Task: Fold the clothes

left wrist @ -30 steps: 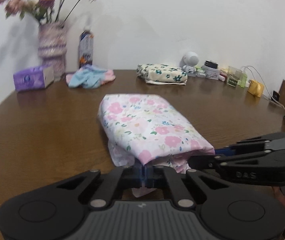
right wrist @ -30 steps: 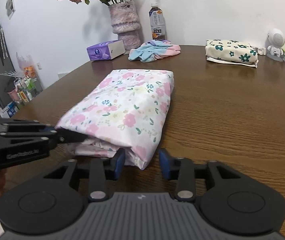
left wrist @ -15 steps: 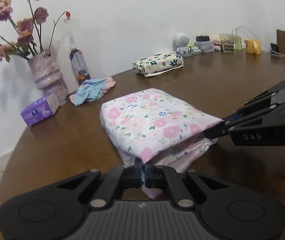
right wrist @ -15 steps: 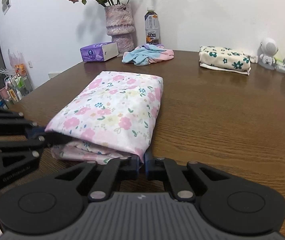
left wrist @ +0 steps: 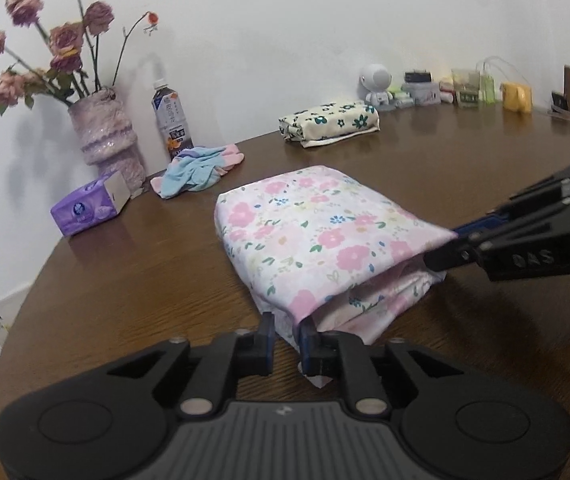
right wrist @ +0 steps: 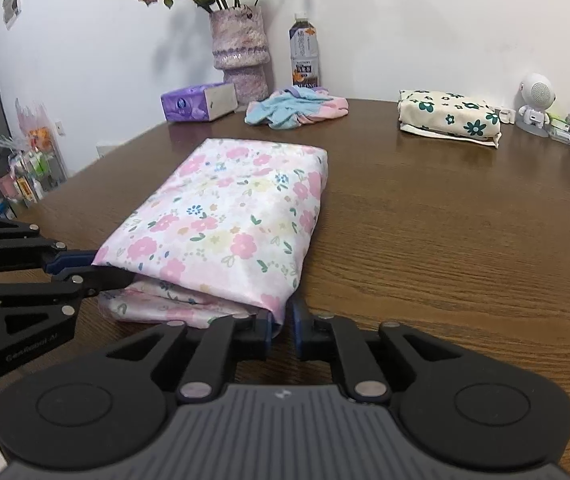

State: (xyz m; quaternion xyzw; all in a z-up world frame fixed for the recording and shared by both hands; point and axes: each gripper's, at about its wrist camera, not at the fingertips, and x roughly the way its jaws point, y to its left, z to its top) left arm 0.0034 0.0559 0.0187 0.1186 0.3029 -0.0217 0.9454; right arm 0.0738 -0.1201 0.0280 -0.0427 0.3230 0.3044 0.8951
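A folded pink floral garment (left wrist: pixel 317 240) lies on the brown wooden table (left wrist: pixel 125 280) as a thick rectangular bundle; it shows again in the right wrist view (right wrist: pixel 229 216). My left gripper (left wrist: pixel 286 334) sits at its near left corner. Its jaws are opening, and the top layer's corner hangs loose in the narrow gap. My right gripper (right wrist: pixel 282 324) is at the near right corner. Its jaws are opening too, with the fold's edge between them. Each view shows the other gripper at the bundle's side: the right gripper (left wrist: pixel 441 248) and the left gripper (right wrist: pixel 97 270).
At the back stand a vase of dried roses (left wrist: pixel 105 136), a drink bottle (left wrist: pixel 171 120), a purple tissue box (left wrist: pixel 89 208) and a crumpled blue-pink cloth (left wrist: pixel 197 168). A folded cream cloth with green flowers (right wrist: pixel 449 116), a white figurine (right wrist: pixel 535 104) and small items sit far right.
Half a second ago both grippers were shut on the garment's near corners; now both pairs of jaws have parted a little. The left wrist view has rolled slightly.
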